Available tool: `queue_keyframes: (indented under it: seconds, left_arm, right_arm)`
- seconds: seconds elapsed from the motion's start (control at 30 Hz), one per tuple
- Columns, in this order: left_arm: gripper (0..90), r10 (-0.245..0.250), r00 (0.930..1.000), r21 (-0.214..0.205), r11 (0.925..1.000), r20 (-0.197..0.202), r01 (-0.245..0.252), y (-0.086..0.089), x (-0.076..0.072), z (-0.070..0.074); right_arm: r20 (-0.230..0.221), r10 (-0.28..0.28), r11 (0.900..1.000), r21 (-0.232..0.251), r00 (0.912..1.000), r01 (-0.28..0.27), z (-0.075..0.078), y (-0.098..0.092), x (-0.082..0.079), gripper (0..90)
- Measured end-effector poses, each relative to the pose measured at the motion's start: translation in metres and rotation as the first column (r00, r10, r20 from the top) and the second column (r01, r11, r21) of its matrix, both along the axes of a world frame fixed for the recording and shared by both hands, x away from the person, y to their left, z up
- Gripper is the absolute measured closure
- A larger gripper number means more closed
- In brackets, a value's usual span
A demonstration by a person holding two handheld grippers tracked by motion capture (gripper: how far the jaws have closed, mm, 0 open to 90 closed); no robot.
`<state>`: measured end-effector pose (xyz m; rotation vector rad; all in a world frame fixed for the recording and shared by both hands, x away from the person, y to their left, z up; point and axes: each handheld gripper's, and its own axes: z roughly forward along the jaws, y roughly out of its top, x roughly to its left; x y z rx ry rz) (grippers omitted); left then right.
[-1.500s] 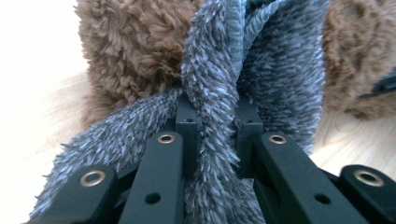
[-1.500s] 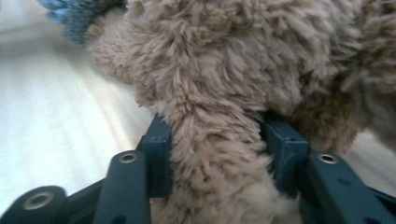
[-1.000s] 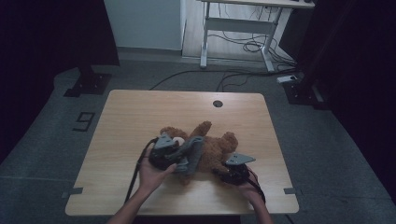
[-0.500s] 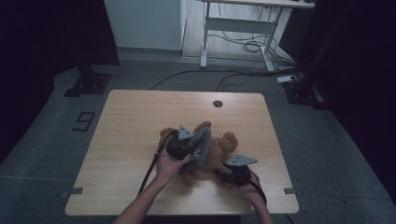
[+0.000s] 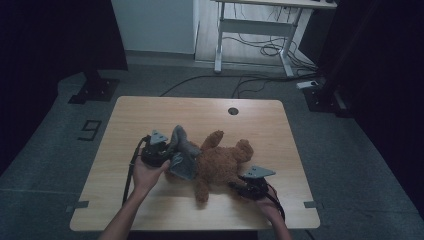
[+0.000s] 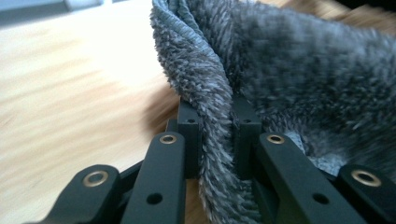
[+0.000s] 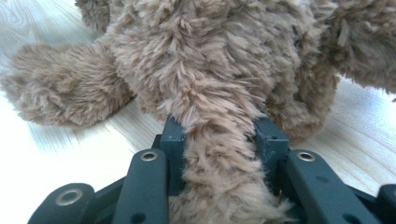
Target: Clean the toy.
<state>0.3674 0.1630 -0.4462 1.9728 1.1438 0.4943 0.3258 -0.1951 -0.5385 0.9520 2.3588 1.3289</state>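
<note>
A brown teddy bear [image 5: 225,162] lies on the wooden table [image 5: 150,115]. A grey fuzzy cloth [image 5: 182,157] hangs over its left side. My left gripper [image 5: 169,154] is shut on a fold of that cloth, just left of the bear. In the left gripper view the grey cloth [image 6: 289,70] is pinched between the jaws of the left gripper [image 6: 217,116]. My right gripper [image 5: 236,186] sits at the bear's near right side, shut on one furry limb. The right gripper view has the bear [image 7: 210,60] close up, with the right gripper [image 7: 217,135] squeezing a tuft of it.
A round cable hole [image 5: 233,110] sits near the table's far edge. Beyond the table stand a white desk frame [image 5: 250,30] and loose cables on the floor. A "9" mark [image 5: 90,130] lies on the floor at the left.
My left gripper has pulled to the left with the grey cloth, off the bear's middle, so more of the brown body shows. The right gripper has stayed put on the bear.
</note>
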Motion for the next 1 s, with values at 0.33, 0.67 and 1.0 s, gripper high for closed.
queue_keyframes:
  seconds: [0.33,0.67,1.0]
  left_arm:
    - [77.9,0.054,0.9862,-0.006,0.9984,-0.156,-0.056,0.029,0.010,-0.058]
    - [77.8,-0.118,0.9901,-0.056,0.9909,0.075,0.123,-0.022,-0.019,0.033]
    - [77.7,-0.296,0.9553,0.099,0.9506,0.001,0.294,-0.162,0.011,0.029]
  right_arm:
    - [-0.009,-0.007,0.9999,0.009,0.9999,0.007,-0.001,0.001,0.001,64.0]
    - [-0.013,-0.011,0.9998,0.018,0.9999,0.011,-0.002,-0.001,0.002,63.8]
    - [-0.011,-0.010,0.9997,0.024,0.9999,0.010,-0.002,-0.001,0.001,63.7]
